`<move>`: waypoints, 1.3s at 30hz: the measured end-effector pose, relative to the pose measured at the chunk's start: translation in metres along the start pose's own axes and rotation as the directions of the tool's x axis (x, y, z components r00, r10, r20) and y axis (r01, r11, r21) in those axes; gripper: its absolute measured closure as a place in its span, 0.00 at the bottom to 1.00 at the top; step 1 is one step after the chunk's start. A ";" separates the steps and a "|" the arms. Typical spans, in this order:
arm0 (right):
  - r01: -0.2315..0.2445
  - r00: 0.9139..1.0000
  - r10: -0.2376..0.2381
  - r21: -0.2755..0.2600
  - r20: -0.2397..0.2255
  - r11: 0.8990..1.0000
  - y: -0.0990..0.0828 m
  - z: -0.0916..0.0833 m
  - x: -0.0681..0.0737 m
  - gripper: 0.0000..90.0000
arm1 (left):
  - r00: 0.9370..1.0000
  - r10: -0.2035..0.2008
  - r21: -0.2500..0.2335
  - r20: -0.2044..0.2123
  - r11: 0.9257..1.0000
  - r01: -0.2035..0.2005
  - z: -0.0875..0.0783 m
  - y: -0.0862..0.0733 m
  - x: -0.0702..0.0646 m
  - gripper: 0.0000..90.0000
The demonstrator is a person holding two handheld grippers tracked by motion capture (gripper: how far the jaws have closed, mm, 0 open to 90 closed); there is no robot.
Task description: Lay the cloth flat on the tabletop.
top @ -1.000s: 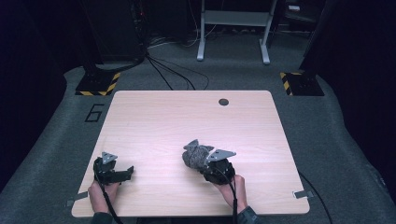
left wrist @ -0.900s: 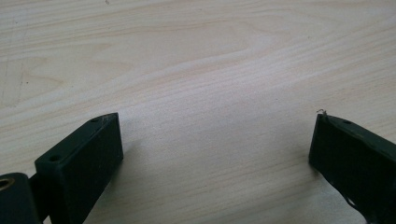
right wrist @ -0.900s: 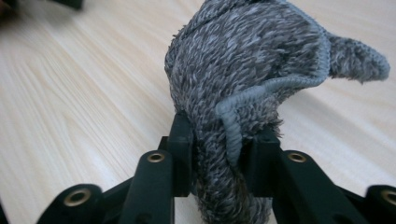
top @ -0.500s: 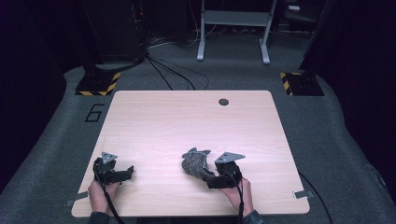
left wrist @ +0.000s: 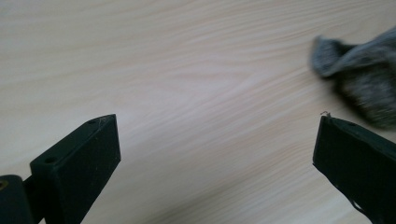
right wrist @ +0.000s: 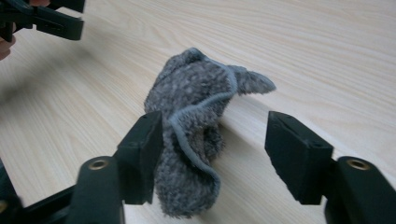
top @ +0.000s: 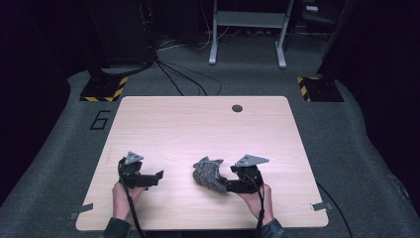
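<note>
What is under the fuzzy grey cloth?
The grey cloth lies crumpled on the wooden table. Its folds hide whatever might sit beneath.

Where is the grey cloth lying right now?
In the high view, the grey cloth lies crumpled on the table near its front edge, right of centre, beside the right gripper.

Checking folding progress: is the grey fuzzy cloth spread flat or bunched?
Bunched: the grey fuzzy cloth sits crumpled in a heap with curled edges.

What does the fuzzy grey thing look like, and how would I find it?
Look at the light wooden table, along the edge nearest the person. Just beside the right gripper lies a crumpled grey cloth, speckled and fluffy with a smooth paler hem. It is the only soft thing there.
</note>
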State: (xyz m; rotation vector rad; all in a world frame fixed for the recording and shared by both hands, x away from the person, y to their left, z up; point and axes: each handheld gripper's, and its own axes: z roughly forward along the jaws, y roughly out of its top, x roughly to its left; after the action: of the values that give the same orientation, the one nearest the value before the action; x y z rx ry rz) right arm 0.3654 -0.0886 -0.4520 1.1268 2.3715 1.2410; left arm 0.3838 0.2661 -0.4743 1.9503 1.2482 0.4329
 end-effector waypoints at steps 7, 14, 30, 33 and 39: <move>0.028 1.000 -0.028 0.030 -0.004 0.999 0.004 0.009 0.008 0.59 | 0.984 0.123 0.005 0.132 0.992 -0.124 0.020 0.033 -0.056 0.09; 0.025 1.000 -0.025 0.051 0.001 0.998 0.003 0.015 0.007 0.63 | 0.959 0.144 0.026 0.244 0.988 -0.155 0.041 0.044 -0.086 0.17; 0.047 0.999 -0.046 0.077 -0.013 0.996 -0.008 0.023 0.007 0.94 | 0.940 0.196 0.028 0.280 0.977 -0.212 0.059 0.025 -0.095 0.84; 0.024 1.000 -0.023 0.054 -0.005 0.998 -0.006 0.015 0.006 0.94 | 0.941 0.199 0.021 0.274 0.977 -0.212 0.056 0.025 -0.091 0.87; 0.039 0.999 -0.038 0.035 -0.009 0.999 -0.006 0.001 0.007 0.94 | 0.945 0.174 0.011 0.278 0.983 -0.185 0.050 0.015 -0.079 0.86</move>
State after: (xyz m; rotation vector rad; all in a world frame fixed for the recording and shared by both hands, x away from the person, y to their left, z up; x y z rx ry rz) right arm 0.3580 -0.0846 -0.4564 1.0831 2.4183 1.1979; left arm 0.3877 0.1721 -0.4864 2.0826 0.9113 0.2175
